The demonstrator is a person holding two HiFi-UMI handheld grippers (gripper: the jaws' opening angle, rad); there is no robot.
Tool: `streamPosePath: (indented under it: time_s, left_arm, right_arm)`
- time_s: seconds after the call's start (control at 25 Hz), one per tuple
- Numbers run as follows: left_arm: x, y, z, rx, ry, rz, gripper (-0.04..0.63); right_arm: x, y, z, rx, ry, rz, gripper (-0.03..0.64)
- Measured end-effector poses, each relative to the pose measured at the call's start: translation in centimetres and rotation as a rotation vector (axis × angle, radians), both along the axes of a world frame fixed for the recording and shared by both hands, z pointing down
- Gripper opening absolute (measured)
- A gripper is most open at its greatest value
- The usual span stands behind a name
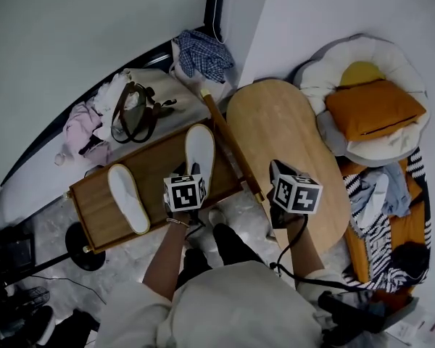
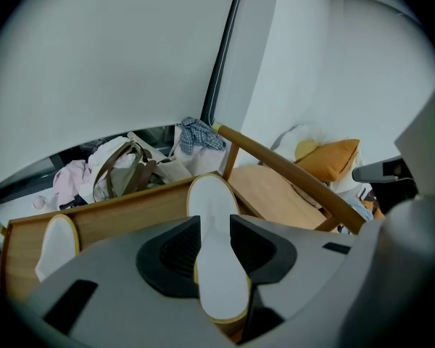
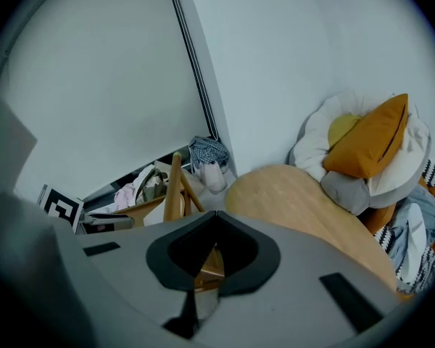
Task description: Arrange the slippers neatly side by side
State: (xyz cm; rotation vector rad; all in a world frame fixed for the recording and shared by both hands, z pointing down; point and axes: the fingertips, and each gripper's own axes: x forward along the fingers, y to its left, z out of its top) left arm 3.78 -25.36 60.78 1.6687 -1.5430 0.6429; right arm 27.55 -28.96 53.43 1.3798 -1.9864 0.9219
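Two white slippers lie apart on the rectangular wooden table [image 1: 158, 167]. One slipper [image 1: 199, 151] is near the table's right end, and the other slipper [image 1: 128, 198] lies angled toward its left end. The left gripper [image 2: 216, 222] hangs tilted down over the right-hand slipper's heel. Its jaws are partly apart, and the slipper's white sole shows in the gap between them. The right gripper [image 3: 214, 227] hovers beside the oval wooden table [image 1: 275, 122], its jaws drawn together on nothing. A brown handbag [image 1: 134, 114] sits beyond the slippers.
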Motion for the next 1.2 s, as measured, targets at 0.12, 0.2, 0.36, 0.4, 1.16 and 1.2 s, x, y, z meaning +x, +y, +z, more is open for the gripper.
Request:
streamPosePath:
  time_s: [0.12, 0.2, 0.36, 0.4, 1.16, 1.2]
  left_arm:
    - [0.1, -0.6, 1.0, -0.022, -0.008, -0.002, 0.141]
    - [0.0, -1.0, 1.7, -0.032, -0.009, -0.006, 0.141]
    - [0.1, -1.6, 2.8, -0.052, -0.002, -0.014, 0.141]
    - [0.0, -1.7, 3.1, -0.059, -0.001, -0.015, 0.141]
    - [0.1, -2.3, 5.5, -0.132, -0.027, 0.005, 0.077]
    - [0.1, -2.3, 5.5, -0.131, -0.032, 0.004, 0.065]
  right_arm:
    - [0.1, -1.0, 1.3, -0.026, 0.001, -0.005, 0.034]
    - [0.1, -1.4, 2.1, -0.041, 0.001, -0.006, 0.034]
    - [0.0, -2.1, 3.4, -0.065, -0.001, -0.008, 0.034]
    - [0.0, -2.2, 3.7, -0.071, 0.000, -0.008, 0.034]
    - [0.2, -2.2, 5.6, -0.116, 0.002, 0.003, 0.034]
    - [0.3, -2.1, 5.7, -0.117, 0.002, 0.004, 0.034]
